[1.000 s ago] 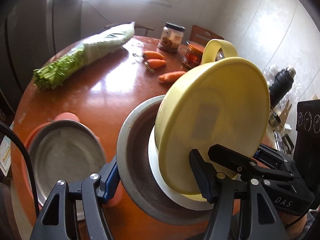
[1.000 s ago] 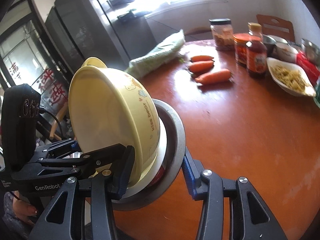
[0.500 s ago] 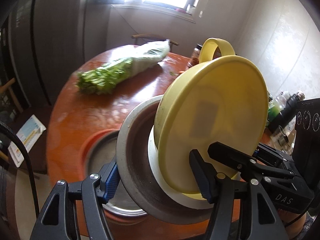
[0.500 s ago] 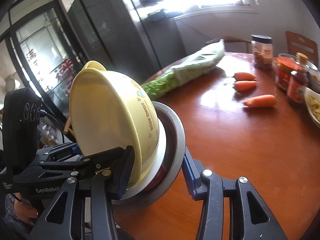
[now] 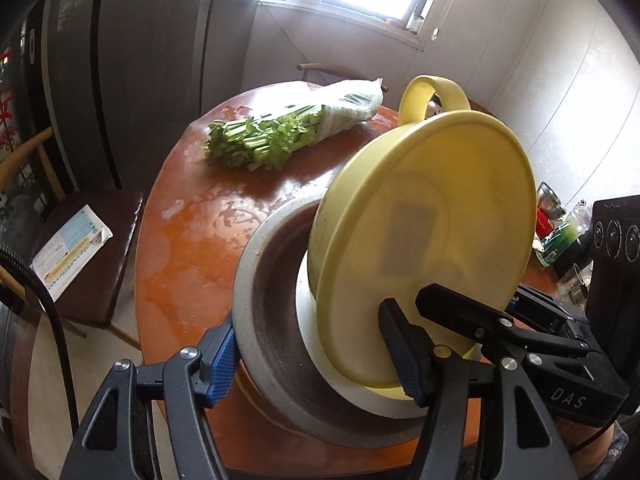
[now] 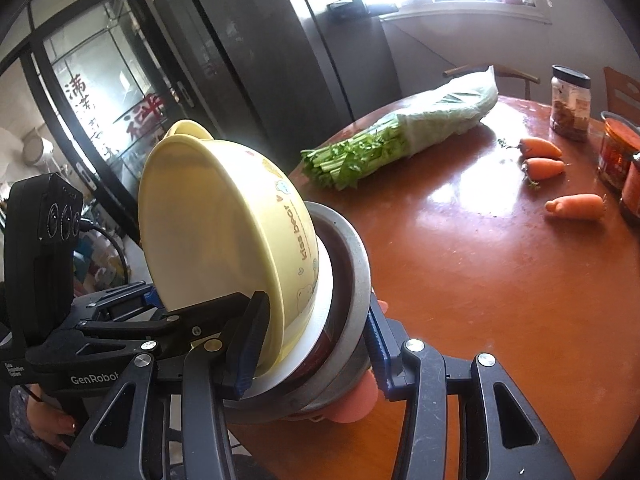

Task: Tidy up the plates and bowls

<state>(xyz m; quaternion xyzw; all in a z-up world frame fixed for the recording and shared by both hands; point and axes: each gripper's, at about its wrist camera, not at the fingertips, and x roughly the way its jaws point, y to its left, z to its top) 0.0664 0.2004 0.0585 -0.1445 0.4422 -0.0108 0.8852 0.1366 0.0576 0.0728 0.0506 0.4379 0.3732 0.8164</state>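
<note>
Both grippers, left gripper (image 5: 316, 354) and right gripper (image 6: 310, 354), stay clamped on the tilted nested stack of yellow handled bowl (image 5: 432, 240), white dish (image 5: 310, 312) and steel bowl (image 5: 260, 300), now swung toward the celery (image 5: 288, 132) at 11 o'clock, carrying it for stacking elsewhere.

We see a pale yellow bowl (image 6: 224, 240) printed with small bear cartoons and brown "kiss bear" lettering, nested on a white plate (image 6: 322, 300) inside a grey metal bowl (image 5: 260, 280) with a dark brownish interior. Our grippers are black with blue pads (image 5: 222, 356). The table (image 6: 480, 280) is glossy reddish-brown. On it lie bright green celery (image 6: 352, 156) in a translucent whitish bag and three orange carrots (image 6: 576, 206).
</note>
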